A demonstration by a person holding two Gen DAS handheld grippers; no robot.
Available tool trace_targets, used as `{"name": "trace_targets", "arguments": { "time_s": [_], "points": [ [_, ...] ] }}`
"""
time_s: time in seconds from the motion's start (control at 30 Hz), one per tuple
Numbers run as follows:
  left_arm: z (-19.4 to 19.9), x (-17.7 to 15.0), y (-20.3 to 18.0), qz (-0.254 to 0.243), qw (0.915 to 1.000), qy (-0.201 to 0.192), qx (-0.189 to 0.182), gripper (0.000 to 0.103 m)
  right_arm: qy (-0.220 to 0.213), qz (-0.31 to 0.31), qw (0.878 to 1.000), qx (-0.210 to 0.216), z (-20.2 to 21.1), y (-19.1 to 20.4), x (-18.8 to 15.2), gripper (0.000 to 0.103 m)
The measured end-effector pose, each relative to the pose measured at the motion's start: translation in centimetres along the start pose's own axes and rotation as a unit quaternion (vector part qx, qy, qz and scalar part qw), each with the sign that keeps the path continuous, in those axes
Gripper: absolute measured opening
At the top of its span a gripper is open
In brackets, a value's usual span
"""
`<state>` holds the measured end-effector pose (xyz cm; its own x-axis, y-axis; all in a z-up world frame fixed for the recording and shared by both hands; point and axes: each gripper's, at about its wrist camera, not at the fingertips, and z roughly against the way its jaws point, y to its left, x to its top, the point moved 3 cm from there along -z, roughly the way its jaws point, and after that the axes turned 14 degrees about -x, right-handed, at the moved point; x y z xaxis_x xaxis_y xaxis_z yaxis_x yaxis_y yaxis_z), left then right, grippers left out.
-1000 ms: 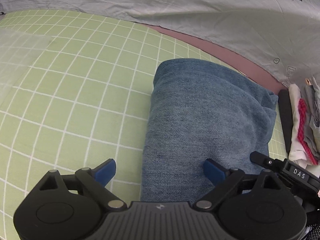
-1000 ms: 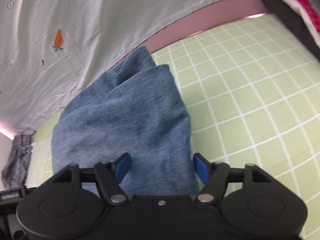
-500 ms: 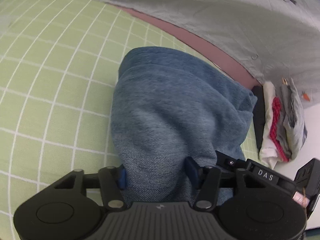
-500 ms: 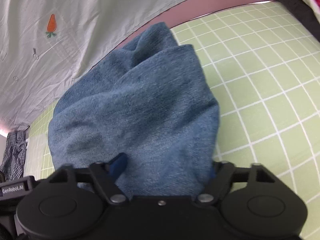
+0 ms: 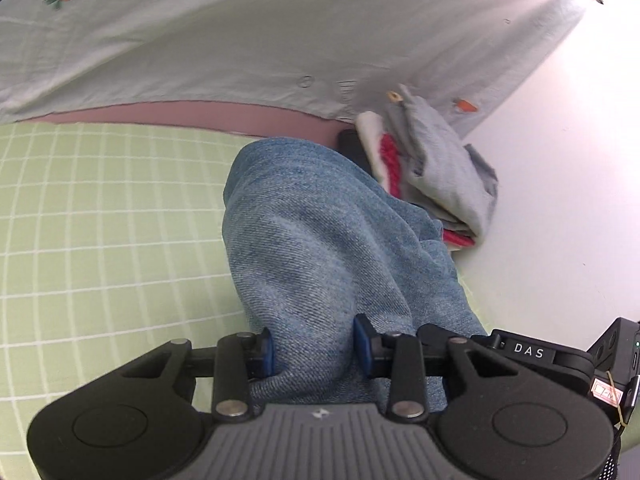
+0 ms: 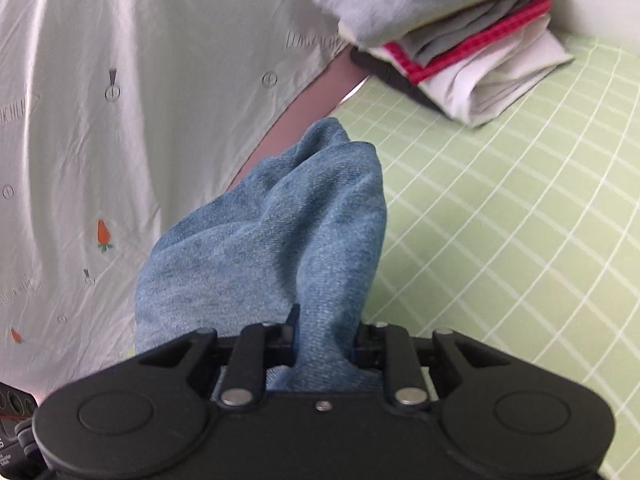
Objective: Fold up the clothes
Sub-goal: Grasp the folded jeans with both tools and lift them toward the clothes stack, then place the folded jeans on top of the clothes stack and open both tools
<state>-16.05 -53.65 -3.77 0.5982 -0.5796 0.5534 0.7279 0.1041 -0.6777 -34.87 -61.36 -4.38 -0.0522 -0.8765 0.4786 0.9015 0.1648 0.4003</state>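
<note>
Two grippers clamp the folded blue denim garment [image 5: 320,240]: left gripper [image 5: 314,350] and right gripper [image 6: 325,334] each pinch its near end, near the green checked mat's [image 5: 100,240] far edge beside a stack of folded clothes [image 6: 460,40]

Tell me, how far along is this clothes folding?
Done: a stack of folded clothes sits at the far edge of the green checked mat. In hand: the blue denim piece, bunched into a bundle, clamped by both the left gripper and right gripper. Left: probably setting it on or beside the stack.
</note>
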Motion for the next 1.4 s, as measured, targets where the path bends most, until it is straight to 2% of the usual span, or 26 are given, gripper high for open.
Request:
{"name": "trace_targets", "arguments": {
  "time_s": [0.13, 0.27, 0.47, 0.57, 0.6, 0.67, 0.7, 0.73, 0.8, 0.83, 0.87, 0.9, 0.93, 1.03, 1.1, 1.23, 1.4],
  "points": [
    [-5.4, 2.2, -5.8, -0.028, 0.9986, -0.010, -0.044, 0.038, -0.056, 0.002, 0.998, -0.009, 3.0, -4.3, 5.8, 0.021],
    [-11.3, 5.9, -12.4, -0.053, 0.9952, -0.036, -0.074, 0.038, -0.106, 0.006, 0.994, -0.006, 5.4, -8.7, 13.6, 0.021],
    [-19.7, 14.6, -20.5, -0.112, 0.9829, -0.093, -0.113, 0.038, -0.194, 0.044, 0.980, 0.015, 8.3, -12.8, 27.6, 0.021],
    [-24.0, 20.1, -22.2, -0.136, 0.9804, -0.101, -0.101, 0.041, -0.236, 0.067, 0.969, 0.018, 7.4, -13.1, 34.3, 0.021],
    [-25.5, 21.8, -22.2, -0.143, 0.9801, -0.106, -0.087, 0.047, -0.243, 0.072, 0.967, 0.018, 6.5, -13.3, 36.2, 0.022],
    [-28.8, 24.1, -21.1, -0.149, 0.9812, -0.118, -0.030, 0.055, -0.247, 0.074, 0.966, 0.014, 3.2, -13.7, 40.0, 0.032],
    [-30.5, 24.9, -19.8, -0.145, 0.9820, -0.121, 0.007, 0.060, -0.243, 0.077, 0.967, 0.008, 1.1, -13.8, 41.1, 0.048],
    [-32.1, 25.5, -18.1, -0.138, 0.9820, -0.120, 0.048, 0.063, -0.237, 0.084, 0.968, -0.004, -1.1, -13.6, 41.2, 0.060],
    [-35.4, 25.5, -15.1, -0.129, 0.9823, -0.085, 0.105, 0.063, -0.223, 0.098, 0.969, -0.027, -5.6, -13.4, 41.3, 0.063],
    [-36.6, 25.1, -13.9, -0.127, 0.9820, -0.067, 0.122, 0.064, -0.216, 0.105, 0.970, -0.039, -7.8, -13.2, 41.4, 0.064],
    [-37.1, 24.4, -13.1, -0.131, 0.9809, -0.069, 0.126, 0.066, -0.210, 0.113, 0.970, -0.051, -10.0, -13.1, 41.5, 0.068],
    [-37.2, 23.7, -12.5, -0.138, 0.9790, -0.083, 0.125, 0.076, -0.203, 0.120, 0.970, -0.062, -12.3, -13.0, 41.6, 0.080],
    [-37.2, 23.4, -12.0, -0.141, 0.9779, -0.090, 0.125, 0.086, -0.204, 0.115, 0.970, -0.065, -13.8, -13.1, 41.5, 0.084],
    [-37.1, 23.4, -10.7, -0.124, 0.9807, -0.094, 0.119, 0.092, -0.201, 0.086, 0.975, -0.049, -14.3, -14.1, 41.2, 0.089],
    [-37.2, 23.9, -10.0, -0.111, 0.9827, -0.094, 0.115, 0.092, -0.198, 0.092, 0.974, -0.060, -13.3, -14.5, 40.0, 0.090],
    [-36.1, 22.8, -11.5, -0.147, 0.9728, -0.101, 0.147, 0.092, -0.192, 0.105, 0.972, -0.082, -11.5, -15.3, 37.7, 0.092],
    [-30.9, 20.1, -12.9, -0.151, 0.9672, -0.114, 0.170, 0.095, -0.185, 0.121, 0.969, -0.109, -9.1, -16.3, 34.8, 0.093]
  ]
}}
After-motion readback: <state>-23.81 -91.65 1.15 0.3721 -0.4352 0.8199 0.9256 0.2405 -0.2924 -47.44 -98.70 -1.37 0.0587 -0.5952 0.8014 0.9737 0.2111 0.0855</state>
